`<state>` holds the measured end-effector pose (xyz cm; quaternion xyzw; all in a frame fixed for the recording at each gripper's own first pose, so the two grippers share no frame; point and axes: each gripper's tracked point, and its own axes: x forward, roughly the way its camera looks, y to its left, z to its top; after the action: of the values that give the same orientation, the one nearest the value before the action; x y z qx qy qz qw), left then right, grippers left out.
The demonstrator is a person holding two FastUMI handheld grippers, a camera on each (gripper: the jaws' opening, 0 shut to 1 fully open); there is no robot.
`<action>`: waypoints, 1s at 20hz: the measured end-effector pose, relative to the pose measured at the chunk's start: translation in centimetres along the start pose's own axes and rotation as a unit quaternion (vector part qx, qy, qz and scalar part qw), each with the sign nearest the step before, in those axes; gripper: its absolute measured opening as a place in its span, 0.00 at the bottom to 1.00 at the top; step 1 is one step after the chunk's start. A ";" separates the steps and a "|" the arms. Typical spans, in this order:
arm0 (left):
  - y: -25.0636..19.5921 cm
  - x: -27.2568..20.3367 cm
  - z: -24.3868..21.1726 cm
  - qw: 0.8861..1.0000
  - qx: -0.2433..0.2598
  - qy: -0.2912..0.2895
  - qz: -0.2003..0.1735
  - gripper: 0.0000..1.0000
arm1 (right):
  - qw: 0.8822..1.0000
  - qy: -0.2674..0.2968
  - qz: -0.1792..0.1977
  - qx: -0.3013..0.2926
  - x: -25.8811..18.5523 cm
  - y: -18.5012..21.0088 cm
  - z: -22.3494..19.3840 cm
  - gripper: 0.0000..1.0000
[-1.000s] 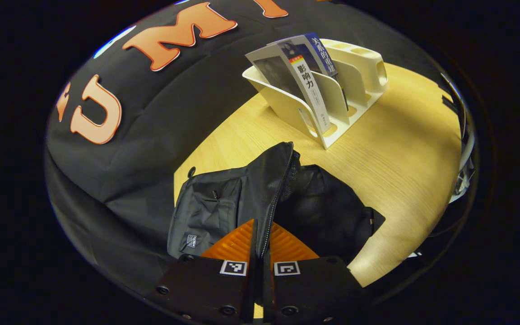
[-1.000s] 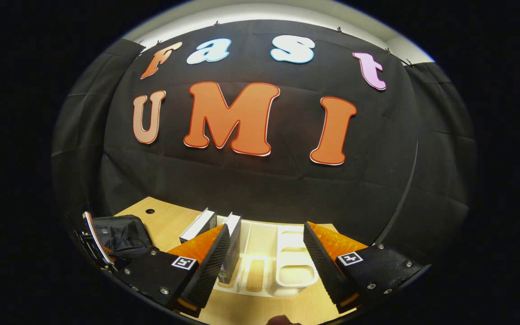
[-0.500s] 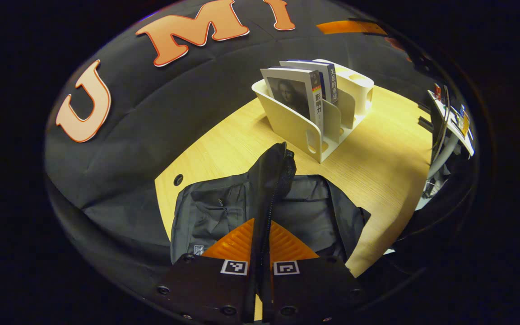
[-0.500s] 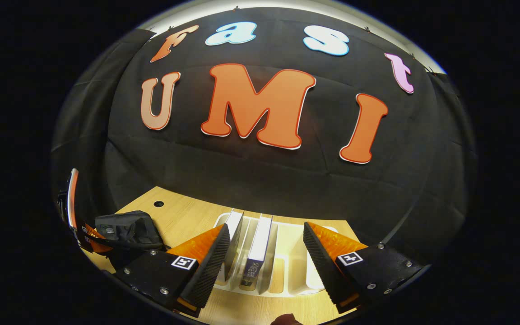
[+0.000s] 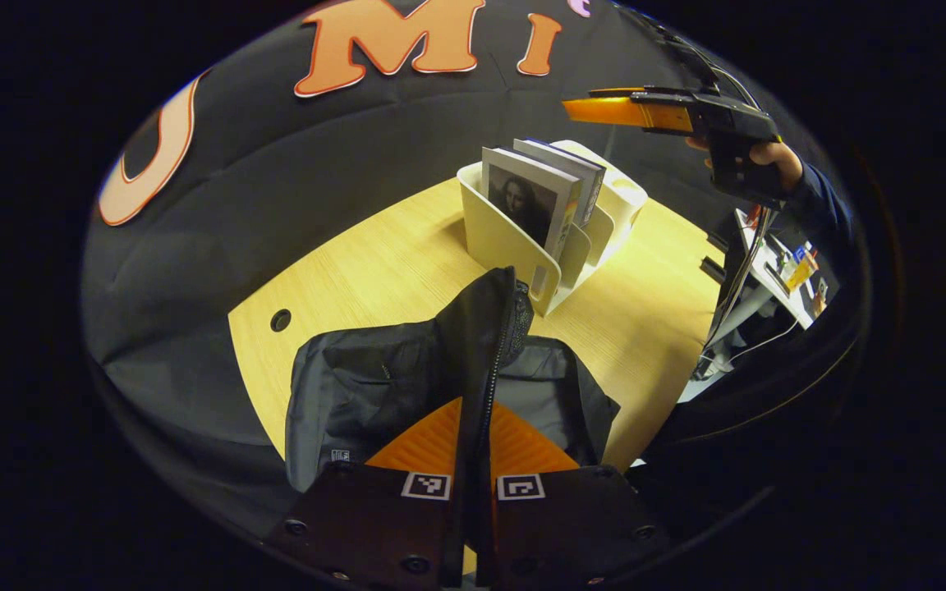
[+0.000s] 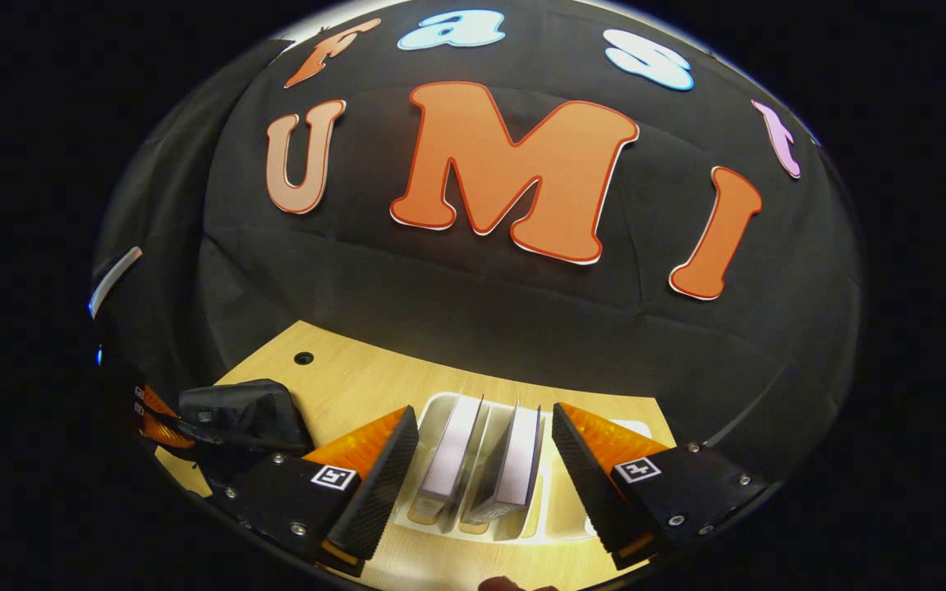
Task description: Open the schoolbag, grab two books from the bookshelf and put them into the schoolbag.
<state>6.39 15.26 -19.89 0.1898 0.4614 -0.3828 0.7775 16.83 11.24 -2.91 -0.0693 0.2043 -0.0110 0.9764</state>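
The black schoolbag (image 5: pixel 374 386) lies on the wooden table (image 5: pixel 374 263). My left gripper (image 5: pixel 475 408) is shut on its zipper edge and holds that flap up, with the inside showing to the right. Behind it stands a white bookshelf (image 5: pixel 506 250) holding two upright books (image 5: pixel 526 201) (image 5: pixel 576 168). Above the shelf hovers my right gripper (image 5: pixel 604 109), held by a hand (image 5: pixel 769 160). In the right gripper view, my right gripper (image 6: pixel 481 472) is open above the shelf (image 6: pixel 559 513), with both books (image 6: pixel 450 447) (image 6: pixel 516 460) between its fingers. The schoolbag (image 6: pixel 235 410) and left gripper (image 6: pixel 157 414) sit far left.
A round cable hole (image 5: pixel 280 320) marks the table near the black cloth wall. Beyond the table's right edge there are cables and cluttered equipment (image 5: pixel 793 263). A sleeve (image 5: pixel 826 213) reaches in from the right.
My right gripper has moved forward and down over the shelf, so both books now lie between its open fingers. My left gripper has swung, still holding the bag's flap.
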 end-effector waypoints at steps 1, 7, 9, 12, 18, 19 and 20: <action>0.2 -0.1 0.1 1.000 -0.002 0.005 -0.012 0.07 | 1.000 0.007 -0.001 -0.007 0.5 0.2 0.2 0.98; 1.4 -0.4 0.9 0.998 -0.008 0.035 -0.059 0.06 | 0.993 0.114 0.014 -0.018 4.1 1.7 -2.1 0.99; 1.7 -0.2 1.1 0.997 -0.003 0.041 -0.063 0.06 | 0.987 0.159 0.026 -0.004 5.1 2.7 -3.6 0.99; 2.0 0.1 1.5 0.996 0.005 0.049 -0.069 0.06 | 0.975 0.218 0.034 0.012 6.2 3.2 -5.0 0.93; 2.5 0.4 1.4 0.996 0.009 0.052 -0.073 0.06 | 0.949 0.314 0.025 0.015 8.8 2.6 -8.3 0.82; 2.7 0.5 1.4 0.996 0.007 0.052 -0.072 0.06 | 0.942 0.335 0.025 0.013 9.1 2.6 -9.1 0.82; 2.9 0.4 1.4 0.996 0.006 0.053 -0.073 0.06 | 0.936 0.350 0.025 0.015 9.5 2.6 -9.7 0.80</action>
<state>9.50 16.02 -19.76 0.1800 0.5125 -0.4306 0.7208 21.62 12.10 -15.85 -0.0409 0.5345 -0.0134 0.8441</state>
